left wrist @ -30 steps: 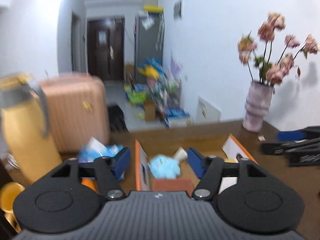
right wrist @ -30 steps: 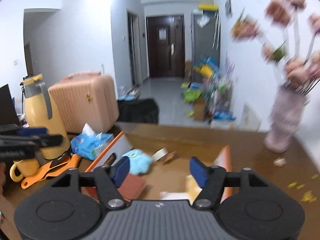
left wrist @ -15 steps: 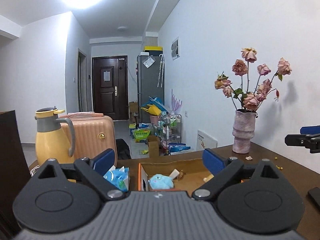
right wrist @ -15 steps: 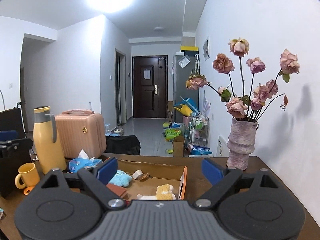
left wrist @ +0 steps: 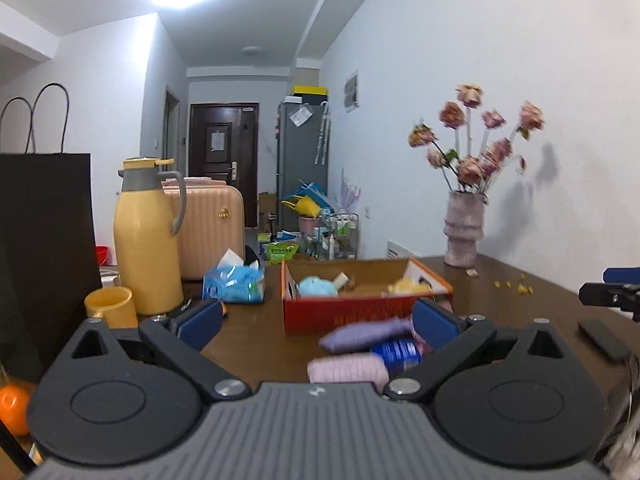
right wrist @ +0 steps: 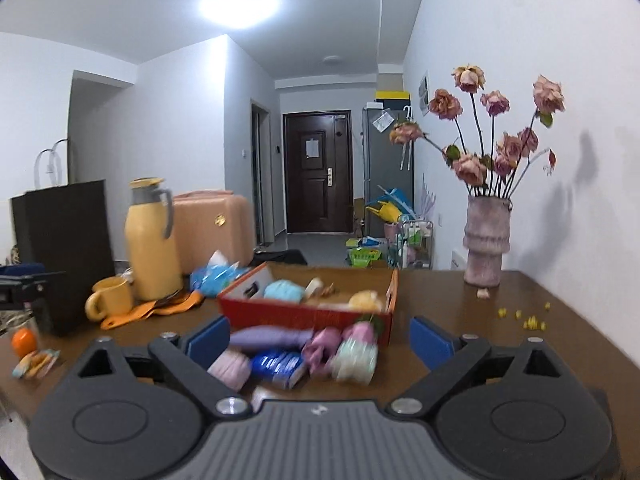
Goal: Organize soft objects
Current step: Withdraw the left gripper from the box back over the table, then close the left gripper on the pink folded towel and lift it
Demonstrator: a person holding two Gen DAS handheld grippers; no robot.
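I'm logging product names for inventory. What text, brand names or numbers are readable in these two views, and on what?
None can be read.
Blue packet: print blurred.
Tissue pack: print too small.
Orange box: front marks blurred.
Door notice: too small.
Fridge papers: too small.
Snack packet: illegible.

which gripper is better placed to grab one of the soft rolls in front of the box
Right, probably. The right gripper is open with most of the pile framed between its fingers, the mint roll near centre. The left gripper is open too, but the rolls sit off toward its right finger.
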